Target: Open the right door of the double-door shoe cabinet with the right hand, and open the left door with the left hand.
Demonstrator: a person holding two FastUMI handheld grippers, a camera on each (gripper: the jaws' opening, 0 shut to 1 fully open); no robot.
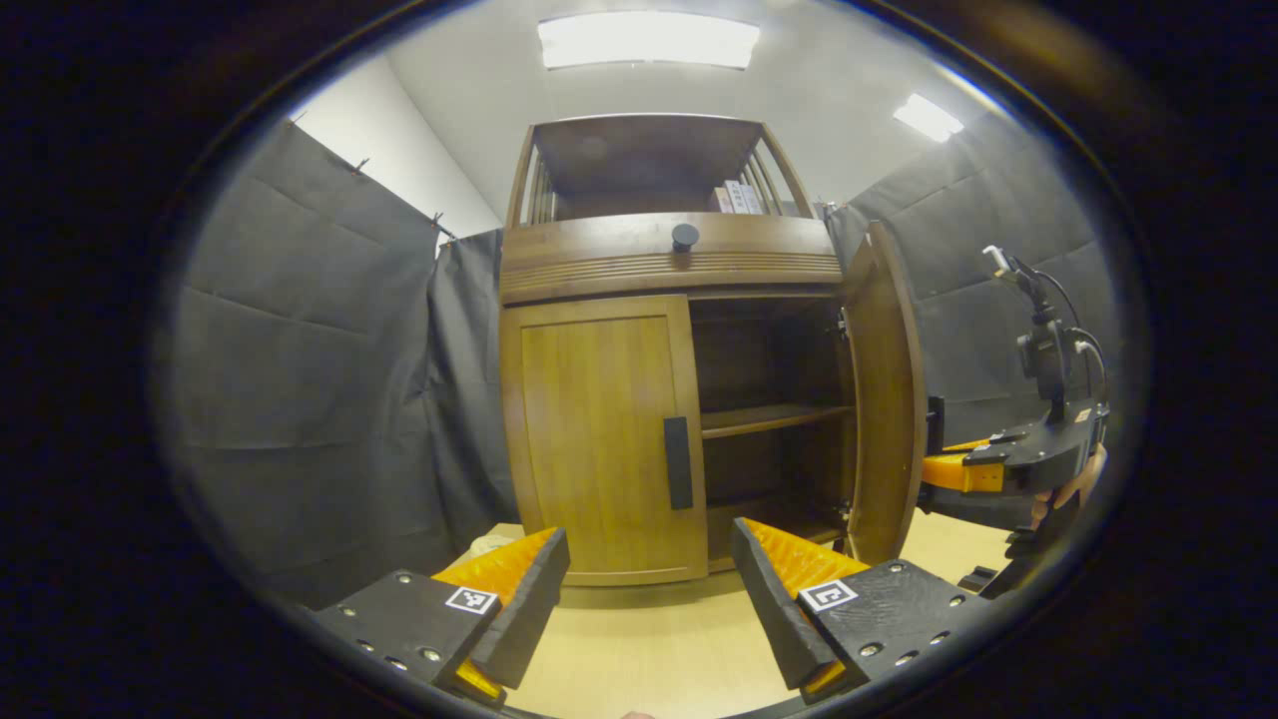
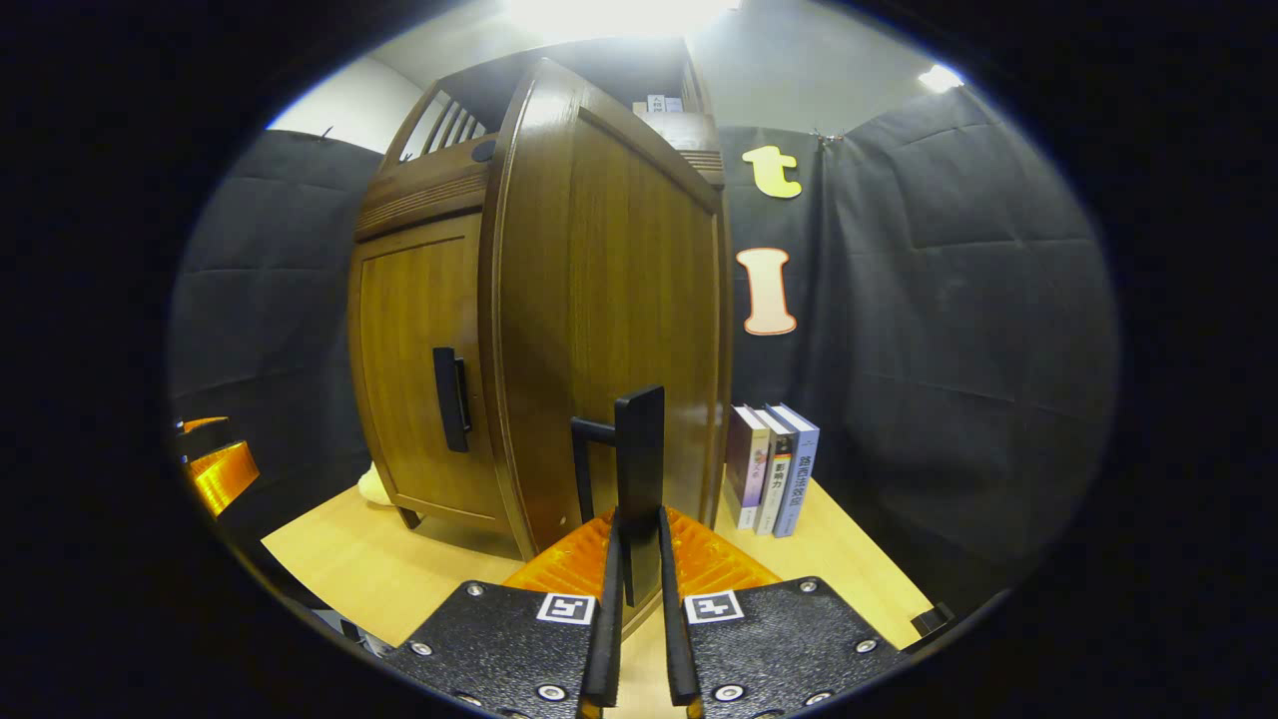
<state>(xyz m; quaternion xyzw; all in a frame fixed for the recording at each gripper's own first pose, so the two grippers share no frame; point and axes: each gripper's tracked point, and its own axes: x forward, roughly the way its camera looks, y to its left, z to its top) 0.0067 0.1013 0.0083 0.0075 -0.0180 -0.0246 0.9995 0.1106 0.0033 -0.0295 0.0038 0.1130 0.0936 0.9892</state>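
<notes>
Right gripper (image 2: 639,559) clamps the rigid right door handle (image 2: 639,469); we aim the spread left gripper (image 1: 649,599) at the left door handle (image 1: 678,462), a stiff bar.

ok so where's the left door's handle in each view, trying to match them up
Left gripper view: the left door handle sits just right of centre, on the shut door's right edge, above the gap between the gripper's fingers.
Right gripper view: it sits left of centre, on the shut door behind the swung-out right door.
Shared landmark: that open right door.
</notes>
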